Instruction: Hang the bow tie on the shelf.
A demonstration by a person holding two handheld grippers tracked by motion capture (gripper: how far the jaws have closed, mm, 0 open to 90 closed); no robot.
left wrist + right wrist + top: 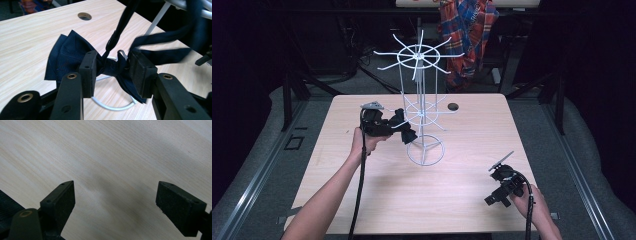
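Left gripper (112, 72): clamped on the knot of a navy bow tie (67, 53), held above the tabletop (362, 200).
Bow tie strap (160, 38): runs up toward the white wire rack (422, 100).
Rack: upright mid-tabletop, just beside the left gripper.
Right gripper (115, 205): jaws wide apart, holding nothing, low over the near right tabletop.

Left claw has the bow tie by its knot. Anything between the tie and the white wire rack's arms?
Nothing visible. The left claw holds the navy bow tie right beside the wire rack, above its base ring.
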